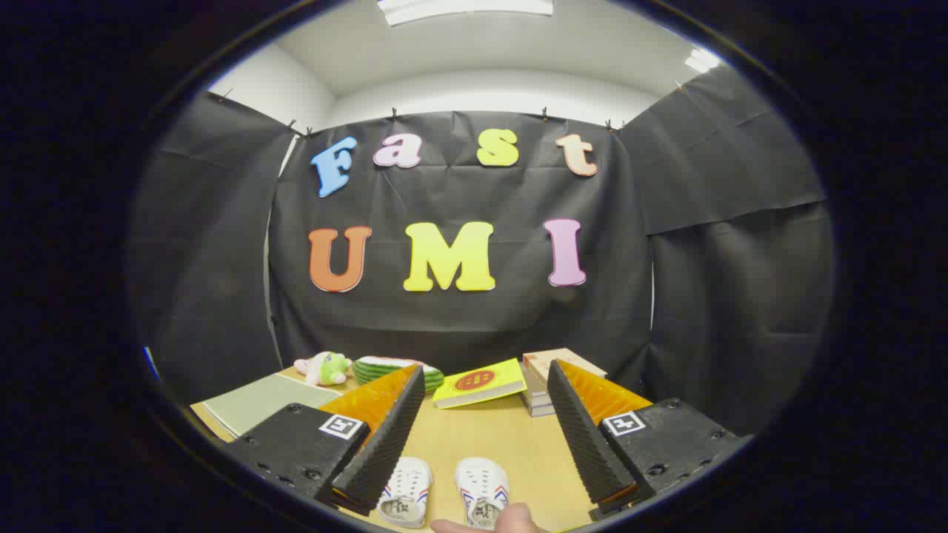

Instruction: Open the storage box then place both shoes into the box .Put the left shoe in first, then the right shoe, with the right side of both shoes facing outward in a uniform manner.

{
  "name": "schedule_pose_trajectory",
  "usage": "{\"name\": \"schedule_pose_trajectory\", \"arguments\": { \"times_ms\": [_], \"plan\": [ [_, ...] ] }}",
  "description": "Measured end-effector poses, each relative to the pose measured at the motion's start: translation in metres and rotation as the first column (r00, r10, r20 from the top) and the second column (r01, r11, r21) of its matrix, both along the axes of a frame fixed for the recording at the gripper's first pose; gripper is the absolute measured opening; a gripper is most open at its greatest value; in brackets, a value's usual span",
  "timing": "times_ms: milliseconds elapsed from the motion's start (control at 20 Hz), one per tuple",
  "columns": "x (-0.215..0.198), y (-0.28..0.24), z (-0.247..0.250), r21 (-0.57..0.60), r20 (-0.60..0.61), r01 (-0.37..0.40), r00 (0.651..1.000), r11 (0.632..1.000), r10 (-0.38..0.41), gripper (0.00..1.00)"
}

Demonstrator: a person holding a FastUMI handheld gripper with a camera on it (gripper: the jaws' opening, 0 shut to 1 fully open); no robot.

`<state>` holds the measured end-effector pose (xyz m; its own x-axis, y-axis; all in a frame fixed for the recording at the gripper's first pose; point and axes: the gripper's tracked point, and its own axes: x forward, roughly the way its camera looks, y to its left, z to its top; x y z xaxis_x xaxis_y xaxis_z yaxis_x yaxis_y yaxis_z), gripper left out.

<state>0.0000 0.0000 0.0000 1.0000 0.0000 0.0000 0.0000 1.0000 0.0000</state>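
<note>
The claw (485, 385) has ribbed fingers (385, 444) on screwed black blocks bearing square black-and-white markers.

Bright, even light from ceiling light panels (465, 7) overhead, which blow out to glare. Soft, faint shadows on the counter (489, 437). Strong fisheye bending toward the rim; the hand-held gripper (485, 381), fingers spread apart, looms large but sharp. Centre crisp.

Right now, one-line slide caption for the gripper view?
Open tongs hover above two white shoes on the wooden table, a fingertip touching one.
</note>
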Motion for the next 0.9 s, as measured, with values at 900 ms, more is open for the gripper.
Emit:
{"name": "schedule_pose_trajectory", "arguments": {
  "times_ms": [900],
  "plan": [
    [0.012, 0.055, -0.007, 0.054, -0.056, -0.134, 0.989, 0.990, 0.137, 1.00]
  ]
}}
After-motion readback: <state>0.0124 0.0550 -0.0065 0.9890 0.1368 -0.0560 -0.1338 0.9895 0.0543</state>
